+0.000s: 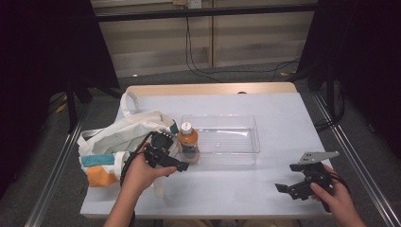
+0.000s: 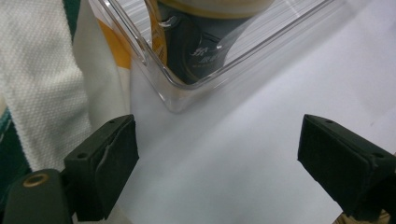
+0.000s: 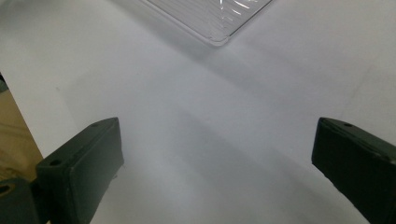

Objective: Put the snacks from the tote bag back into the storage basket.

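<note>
Resting at the 5 o'clock corner of the white counter (image 1: 265, 189), the right hand-held gripper (image 1: 283, 187) sits in the person's right hand (image 1: 331, 196), jaws spread apart with nothing between them; its own view shows bare counter between the pads and a corner of the clear tray (image 3: 219, 28) farther off. At 8 o'clock, the left hand (image 1: 139, 172) holds the left hand-held gripper (image 1: 182, 165), jaws likewise apart and empty. Its tips lie just beside the near left corner of the clear tray (image 1: 236, 158). The bottle (image 1: 187, 139), with orange contents and a white cap, stands upright inside that corner of the tray, near the counter's centre. At 9 o'clock, a cream tote bag (image 1: 123, 135) with teal and orange patches lies slumped, touching the tray's left end.
</note>
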